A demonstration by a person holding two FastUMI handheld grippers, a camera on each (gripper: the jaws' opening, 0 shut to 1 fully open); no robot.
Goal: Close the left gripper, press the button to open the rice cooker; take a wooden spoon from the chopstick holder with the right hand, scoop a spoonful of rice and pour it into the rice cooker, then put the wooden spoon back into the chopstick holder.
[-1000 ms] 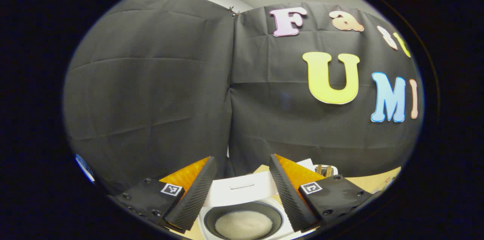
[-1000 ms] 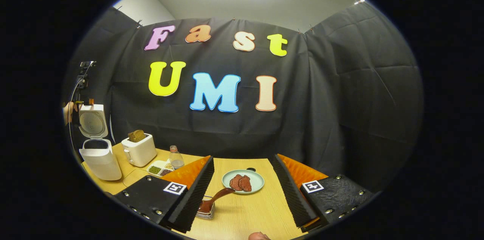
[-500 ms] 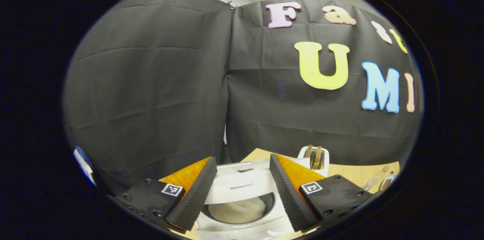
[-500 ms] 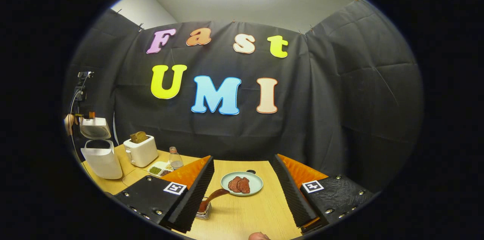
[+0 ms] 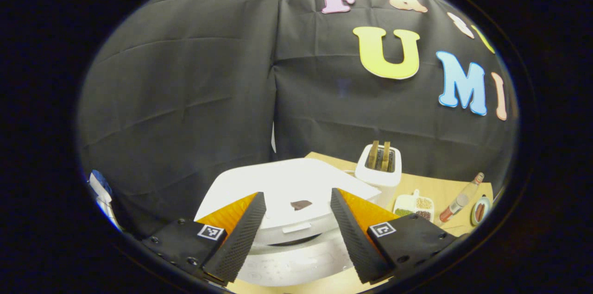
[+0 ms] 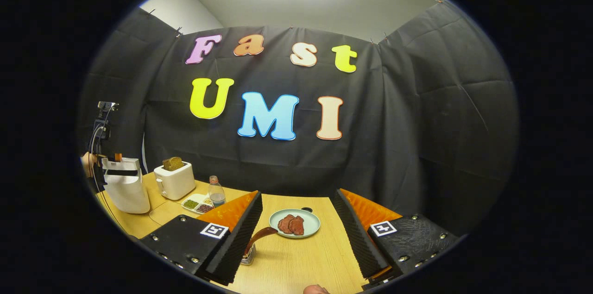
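The white rice cooker (image 5: 287, 192) stands right in front of my left gripper (image 5: 296, 194), its lid lowered almost flat on the body. The left jaws are open and empty, one finger on each side of the lid's front edge. In the right gripper view the rice cooker (image 6: 123, 187) is far left, with a hand (image 6: 88, 164) behind it and a thin dark gap under the lid. A wooden spoon (image 6: 260, 234) leans out of the metal chopstick holder (image 6: 248, 257) just beside the left finger of my right gripper (image 6: 296, 194), which is open and holds nothing.
A white toaster (image 6: 173, 180) with bread, a divided dish of beans (image 6: 197, 203) and a small bottle (image 6: 215, 190) stand right of the cooker. A pale green plate of meat (image 6: 293, 223) lies on the wooden table (image 6: 301, 261). Black cloth walls the booth.
The cooker's lid has swung down from upright to almost flat, hiding the rice in the pot. My left gripper followed it down. The right gripper barely moved.
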